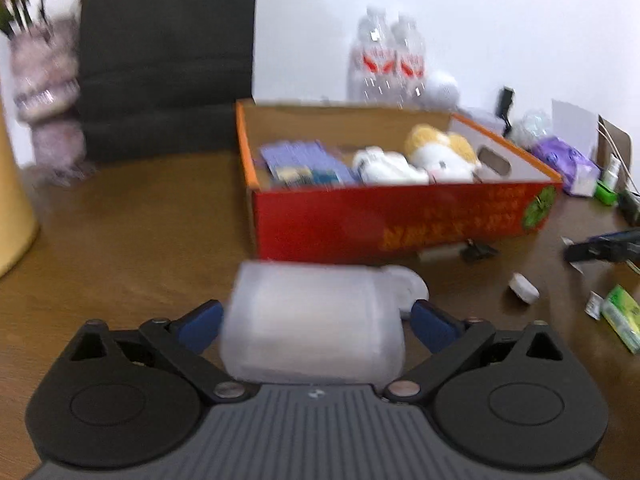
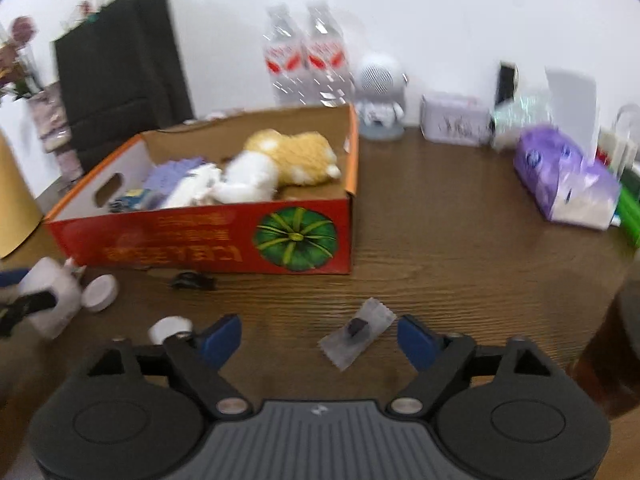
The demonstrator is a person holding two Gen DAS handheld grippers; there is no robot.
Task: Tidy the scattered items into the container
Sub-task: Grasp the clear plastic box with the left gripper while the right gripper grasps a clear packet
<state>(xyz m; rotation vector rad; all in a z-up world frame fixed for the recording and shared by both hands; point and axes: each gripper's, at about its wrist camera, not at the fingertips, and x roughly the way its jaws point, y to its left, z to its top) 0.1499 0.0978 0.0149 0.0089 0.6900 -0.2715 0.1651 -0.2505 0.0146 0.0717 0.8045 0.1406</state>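
Straddling a frosted white bottle (image 1: 312,324) that lies on its side on the bench (image 1: 140,220), the left gripper (image 1: 316,322) has its jaws apart at either end of it, pads close to but not clearly pressing it, presumably set to lift it into the red cardboard box (image 2: 208,240) just behind. The right gripper (image 2: 320,338) also stands apart, around a small clear sachet (image 2: 356,332) nearer the bench's front edge, not touching it. Inside the box lie one yellow-and-white plush toy (image 2: 288,156), one white item and one purple packet. Two water bottles (image 2: 304,56) stand behind it; two round white caps (image 2: 100,292) lie loose in front.
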